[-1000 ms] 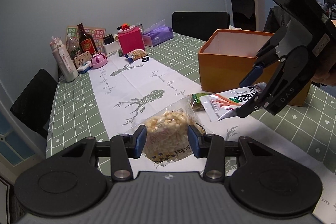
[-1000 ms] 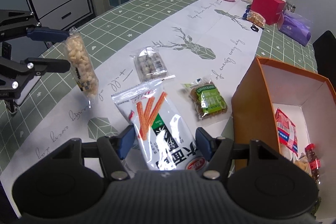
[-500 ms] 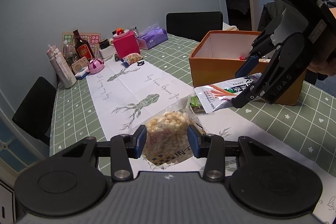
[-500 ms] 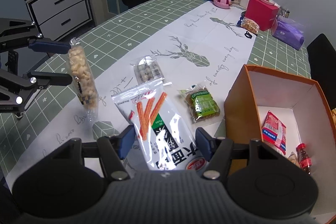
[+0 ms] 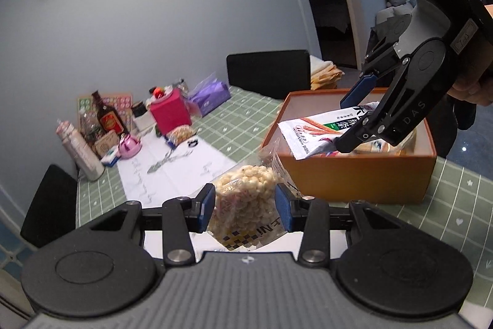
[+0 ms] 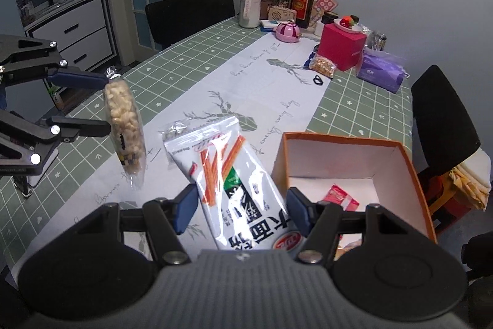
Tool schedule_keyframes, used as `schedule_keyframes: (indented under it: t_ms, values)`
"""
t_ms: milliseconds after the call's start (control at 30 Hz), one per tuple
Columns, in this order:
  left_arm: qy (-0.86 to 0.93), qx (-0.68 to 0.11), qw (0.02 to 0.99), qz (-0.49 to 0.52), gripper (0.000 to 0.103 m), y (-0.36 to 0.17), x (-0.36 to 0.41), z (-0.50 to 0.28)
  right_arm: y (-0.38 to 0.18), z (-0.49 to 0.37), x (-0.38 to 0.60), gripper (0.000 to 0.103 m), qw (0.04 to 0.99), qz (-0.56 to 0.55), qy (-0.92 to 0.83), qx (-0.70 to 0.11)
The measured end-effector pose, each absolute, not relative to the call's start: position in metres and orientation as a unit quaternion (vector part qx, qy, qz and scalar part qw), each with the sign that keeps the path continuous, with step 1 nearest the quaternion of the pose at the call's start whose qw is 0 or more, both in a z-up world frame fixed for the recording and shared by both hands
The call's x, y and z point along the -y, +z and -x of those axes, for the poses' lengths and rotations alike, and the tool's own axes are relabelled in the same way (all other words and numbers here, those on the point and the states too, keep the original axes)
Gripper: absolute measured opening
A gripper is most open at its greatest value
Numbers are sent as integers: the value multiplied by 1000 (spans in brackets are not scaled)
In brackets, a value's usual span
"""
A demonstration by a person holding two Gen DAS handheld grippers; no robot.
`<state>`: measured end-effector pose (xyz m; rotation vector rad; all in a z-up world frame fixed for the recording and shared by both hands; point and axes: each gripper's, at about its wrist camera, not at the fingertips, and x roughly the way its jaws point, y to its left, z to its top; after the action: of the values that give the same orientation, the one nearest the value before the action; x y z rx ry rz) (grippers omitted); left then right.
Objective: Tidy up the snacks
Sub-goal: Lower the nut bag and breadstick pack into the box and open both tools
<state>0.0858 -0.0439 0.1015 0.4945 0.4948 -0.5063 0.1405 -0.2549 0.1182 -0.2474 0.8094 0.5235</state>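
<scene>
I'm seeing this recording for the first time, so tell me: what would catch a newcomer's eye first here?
Two snack packs held in the air: the left gripper clamps a clear bag of puffed snacks, and the right gripper grips a white packet printed with orange sticks. Beside them on the green checked table stands an open orange box with a red packet already inside.

Black tool point(image 5: 245, 207); blue pads point(image 5: 207, 207); silver screws

Both grippers angle downward, left gripper point(image 5: 244, 207) and right gripper point(image 6: 242, 208) each clamped on a packet
</scene>
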Motion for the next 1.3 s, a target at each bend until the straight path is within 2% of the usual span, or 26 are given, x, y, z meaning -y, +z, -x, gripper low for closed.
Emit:
schedule_keyframes:
  t_ms: [300,600,733,767,800,833,1300]
  values:
    - [-299,-210,896,-253,48,118,135,-118,131,-152,336,62,894,103,194,-390]
    - [-337,-229,880,-244,47,85,206,-165,89,-178,402,62,890,86,138,-426]
    - [-338,-244,873,-255,46,65,219,-181,65,-191,415,62,886,76,129,-440]
    - [-337,-248,871,-257,42,60,221,-186,59,-195,416,62,884,73,127,-443]
    - [-336,-253,870,-258,28,56,223,-190,53,-199,416,62,883,72,125,-446]
    - [-333,-261,869,-257,25,52,224,-195,47,-203,415,61,882,70,125,-450]
    - [-292,-313,871,-243,25,17,211,-232,-3,-261,371,61,869,69,116,-476]
